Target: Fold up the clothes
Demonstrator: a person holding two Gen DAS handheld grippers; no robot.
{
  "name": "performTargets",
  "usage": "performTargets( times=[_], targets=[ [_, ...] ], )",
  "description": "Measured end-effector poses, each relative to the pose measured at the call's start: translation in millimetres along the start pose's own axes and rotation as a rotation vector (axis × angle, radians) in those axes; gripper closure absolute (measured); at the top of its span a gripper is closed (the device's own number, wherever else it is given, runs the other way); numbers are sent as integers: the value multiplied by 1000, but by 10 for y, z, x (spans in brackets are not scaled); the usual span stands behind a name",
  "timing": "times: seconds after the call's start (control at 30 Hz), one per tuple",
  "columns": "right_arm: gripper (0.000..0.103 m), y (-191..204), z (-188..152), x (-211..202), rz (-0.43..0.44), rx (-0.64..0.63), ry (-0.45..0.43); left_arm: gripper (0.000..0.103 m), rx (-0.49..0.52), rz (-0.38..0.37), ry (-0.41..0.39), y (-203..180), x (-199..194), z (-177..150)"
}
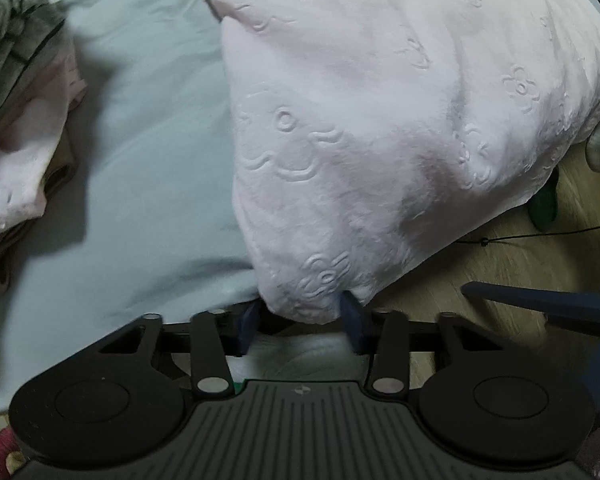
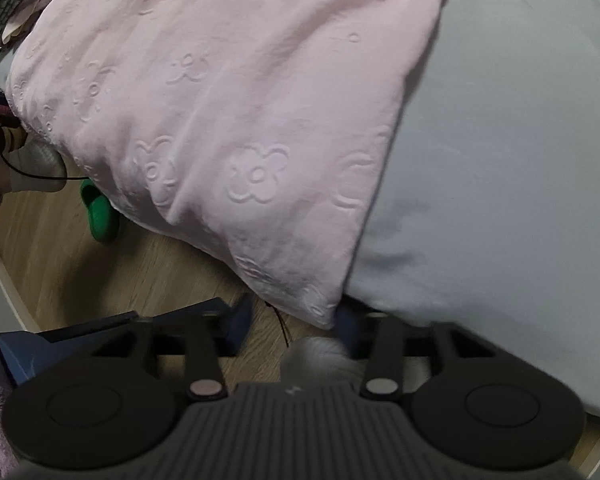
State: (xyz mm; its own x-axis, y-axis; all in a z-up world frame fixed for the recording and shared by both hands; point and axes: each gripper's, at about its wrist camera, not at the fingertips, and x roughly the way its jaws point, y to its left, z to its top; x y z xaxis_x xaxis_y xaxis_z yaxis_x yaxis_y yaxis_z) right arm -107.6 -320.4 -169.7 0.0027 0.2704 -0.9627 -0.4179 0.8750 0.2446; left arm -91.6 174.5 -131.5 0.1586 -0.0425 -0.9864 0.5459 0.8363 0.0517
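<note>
A pale pink garment point(image 1: 380, 120) embossed with flowers lies on the light blue bed sheet point(image 1: 140, 140), and its near edge hangs out over the wooden floor. In the left wrist view one of its corners sits between the blue fingertips of my left gripper point(image 1: 300, 324), whose jaws stand wide apart. In the right wrist view the other near corner of the garment point(image 2: 240, 140) rests against the right-hand finger point(image 2: 350, 326) of my right gripper point(image 2: 294, 326), also open. The sheet point(image 2: 500, 160) lies bare to the right of it.
A pile of clothes point(image 1: 16, 100), grey patterned, pink and brown, sits at the left on the bed. On the wooden floor point(image 2: 60, 264) are a green slipper point(image 2: 100, 212), a black cable point(image 1: 540, 234) and a grey-socked foot point(image 2: 320, 356).
</note>
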Motion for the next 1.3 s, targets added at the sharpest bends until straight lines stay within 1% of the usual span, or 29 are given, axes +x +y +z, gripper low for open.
performTargets(
  times=[0.03, 0.07, 0.1, 0.13, 0.23, 0.33, 0.4, 0.5, 0.6, 0.67, 0.73, 0.83, 0.97, 1.03, 1.1, 1.17, 1.23, 1.3],
  targets=[
    [80, 8, 0, -3, 4, -1, 4, 78, 10, 0, -6, -12, -16, 2],
    [82, 15, 0, -7, 9, -2, 7, 88, 21, -1, -12, -24, -32, 3],
    [87, 23, -6, -38, 25, -2, 2, 96, 29, -16, -21, -35, -72, 12],
    [93, 31, -11, -70, 41, -1, -3, 97, 38, -40, -30, -37, -109, 9],
    [97, 56, -28, -164, 90, 1, -18, 98, 85, -112, -58, -77, -276, 0],
    [99, 103, -36, -268, 141, -6, -42, 98, 106, -198, -101, -106, -489, 1],
    [99, 185, -16, -367, 183, -30, -73, 99, 107, -262, -145, -103, -627, 28],
    [100, 321, 49, -537, 234, -63, -129, 100, 102, -332, -217, -87, -832, 75],
    [101, 371, 190, -746, 281, -52, -204, 101, 68, -401, -308, -131, -938, 182],
    [101, 350, 295, -912, 315, -30, -263, 101, 37, -444, -372, -72, -1051, 273],
    [101, 316, 395, -1042, 336, -2, -322, 101, -4, -467, -433, -13, -1113, 390],
    [101, 195, 544, -1273, 356, 58, -419, 101, -102, -503, -527, 76, -1152, 573],
    [101, -6, 744, -1456, 330, 149, -521, 102, -262, -496, -630, 332, -1215, 779],
    [101, -142, 828, -1531, 307, 199, -561, 102, -346, -467, -666, 518, -1235, 849],
    [101, -319, 904, -1615, 260, 250, -587, 102, -428, -416, -671, 696, -1192, 948],
    [101, -493, 984, -1582, 210, 314, -599, 102, -524, -340, -648, 850, -1098, 1038],
    [101, -662, 1048, -1517, 156, 375, -597, 102, -587, -274, -617, 968, -972, 1095],
    [101, -816, 1103, -1434, 104, 430, -583, 102, -643, -226, -587, 1047, -851, 1136]
  ],
)
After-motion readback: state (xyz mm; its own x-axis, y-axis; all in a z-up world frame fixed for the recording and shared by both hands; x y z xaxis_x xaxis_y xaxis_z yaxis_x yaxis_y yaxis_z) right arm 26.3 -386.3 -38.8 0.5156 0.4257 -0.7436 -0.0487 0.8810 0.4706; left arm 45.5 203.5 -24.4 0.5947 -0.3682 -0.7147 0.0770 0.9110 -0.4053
